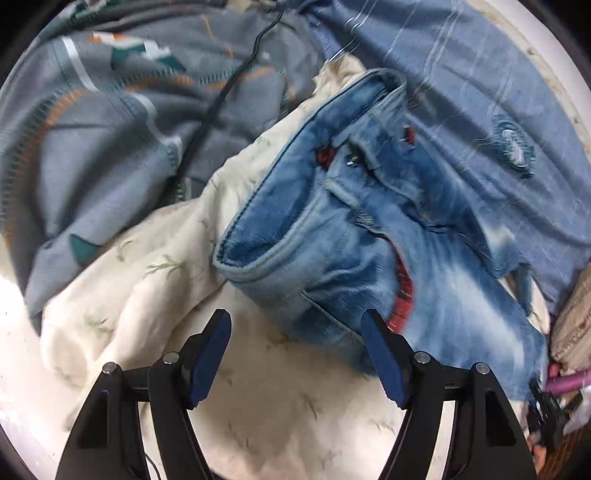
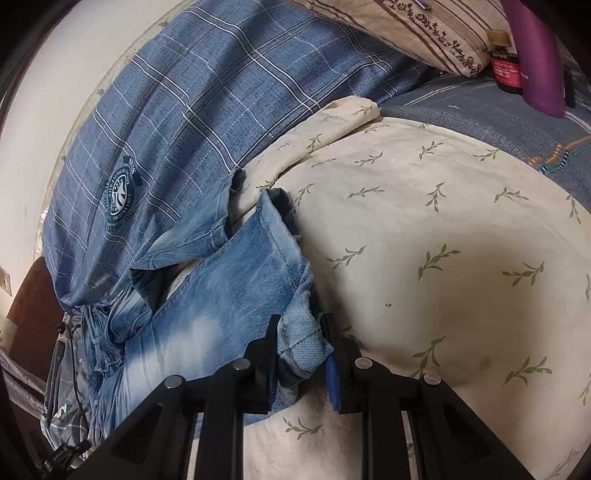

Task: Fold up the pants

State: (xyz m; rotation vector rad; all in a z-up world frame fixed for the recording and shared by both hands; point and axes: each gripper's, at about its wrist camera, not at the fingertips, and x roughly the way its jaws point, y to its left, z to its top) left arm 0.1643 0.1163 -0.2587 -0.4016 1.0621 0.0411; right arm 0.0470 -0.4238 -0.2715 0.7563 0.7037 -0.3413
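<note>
Faded blue jeans (image 1: 351,236) lie crumpled on a cream leaf-print sheet (image 1: 155,280). In the left wrist view the waistband opening faces me, with red lining showing. My left gripper (image 1: 297,325) is open and empty, its right fingertip (image 1: 373,325) just at the edge of the denim. In the right wrist view my right gripper (image 2: 299,328) is shut on a hem of the jeans (image 2: 236,291), which trail away to the left. The cream sheet (image 2: 424,240) lies under them.
A blue checked blanket with a round badge (image 2: 177,122) lies behind the jeans; it also shows in the left wrist view (image 1: 461,92). A grey patterned quilt (image 1: 103,140) carries a black cable (image 1: 221,96). A striped pillow (image 2: 417,33), purple bottle (image 2: 535,51) and red jar (image 2: 508,70) sit far right.
</note>
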